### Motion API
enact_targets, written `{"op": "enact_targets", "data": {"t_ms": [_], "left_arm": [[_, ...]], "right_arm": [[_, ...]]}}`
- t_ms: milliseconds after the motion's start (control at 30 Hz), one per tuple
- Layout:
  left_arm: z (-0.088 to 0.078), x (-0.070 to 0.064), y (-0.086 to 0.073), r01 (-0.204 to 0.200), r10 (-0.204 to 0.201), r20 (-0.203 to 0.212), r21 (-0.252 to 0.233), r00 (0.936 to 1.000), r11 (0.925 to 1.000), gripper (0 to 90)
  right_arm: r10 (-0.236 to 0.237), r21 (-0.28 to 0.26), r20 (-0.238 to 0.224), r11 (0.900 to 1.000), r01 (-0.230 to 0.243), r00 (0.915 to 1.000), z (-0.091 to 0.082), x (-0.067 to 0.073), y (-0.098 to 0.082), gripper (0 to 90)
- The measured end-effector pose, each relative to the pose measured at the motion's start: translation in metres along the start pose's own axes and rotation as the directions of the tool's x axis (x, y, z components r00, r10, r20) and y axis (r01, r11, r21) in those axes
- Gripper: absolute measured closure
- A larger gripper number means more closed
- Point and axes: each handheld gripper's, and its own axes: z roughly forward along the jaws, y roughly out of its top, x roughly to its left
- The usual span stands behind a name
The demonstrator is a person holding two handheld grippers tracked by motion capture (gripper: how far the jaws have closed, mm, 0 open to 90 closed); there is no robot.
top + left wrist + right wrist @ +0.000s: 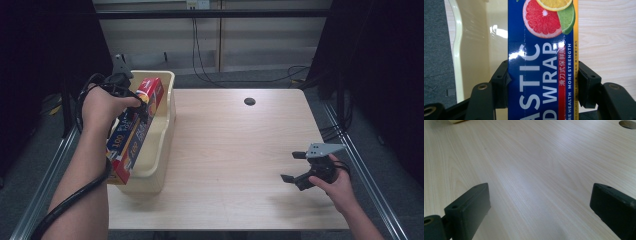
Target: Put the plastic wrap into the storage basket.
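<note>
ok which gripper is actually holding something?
The left gripper: shut on the plastic wrap box over the cream bin. The right gripper is open above bare table.

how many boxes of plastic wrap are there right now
1. The plastic wrap box is clamped in the left gripper over the cream bin at the table's left edge. The bin's lower interior is partly hidden, so another could lie there.

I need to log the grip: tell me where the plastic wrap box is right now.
In the high view the plastic wrap box is at the table's left side, clamped in the left claw and slanting over the cream bin, its lower end past the bin's near rim.
</note>
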Motion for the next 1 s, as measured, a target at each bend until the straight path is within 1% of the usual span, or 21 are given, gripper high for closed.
{"op": "enact_targets", "data": {"t_ms": [67, 100, 200, 467, 700, 767, 867, 900, 1000], "left_arm": [[0.002, 0.001, -0.001, -0.004, 0.004, -0.003, -0.004, 1.0, 1.0, 40.6], [0.002, 0.002, -0.001, -0.001, 0.001, 0.002, 0.002, 1.0, 1.0, 40.6], [0.006, 0.003, -0.002, -0.003, 0.003, -0.003, 0.008, 1.0, 1.0, 40.5], [0.014, 0.005, -0.003, 0.005, -0.005, 0.0, 0.023, 1.0, 0.9997, 40.5], [0.024, 0.011, -0.006, 0.011, -0.011, 0.005, 0.038, 0.9999, 0.9992, 40.5], [0.026, 0.013, -0.007, 0.008, -0.008, 0.005, 0.043, 1.0, 0.999, 40.5], [0.028, 0.014, -0.007, 0.016, -0.016, 0.003, 0.043, 0.9999, 0.999, 40.5], [0.03, 0.015, -0.008, 0.017, -0.018, 0.009, 0.045, 0.9998, 0.9988, 40.5], [0.031, 0.016, -0.009, 0.017, -0.017, 0.005, 0.049, 0.9998, 0.9987, 40.5]], "right_arm": [[0.0, 0.001, 0.003, 1.0, 0.0, 1.0, 0.0, 0.0, 0.0, 2.7], [0.0, -0.001, 0.003, 1.0, 0.0, 1.0, 0.0, 0.0, 0.0, 2.7], [0.0, -0.002, 0.003, 1.0, 0.0, 1.0, 0.0, 0.0, 0.0, 2.7], [-0.003, -0.001, 0.005, 1.0, 0.003, 1.0, 0.0, 0.0, 0.0, 2.7], [-0.002, -0.004, 0.007, 1.0, 0.003, 1.0, 0.0, 0.0, 0.0, 2.7], [-0.003, -0.004, 0.007, 1.0, 0.003, 1.0, 0.0, 0.0, 0.0, 2.7], [-0.003, -0.004, 0.007, 1.0, 0.003, 1.0, 0.0, 0.0, 0.0, 2.7], [-0.002, -0.004, 0.007, 1.0, 0.002, 1.0, 0.0, 0.0, 0.0, 2.7], [-0.002, -0.004, 0.007, 1.0, 0.002, 1.0, 0.0, 0.0, 0.0, 2.7]]}}
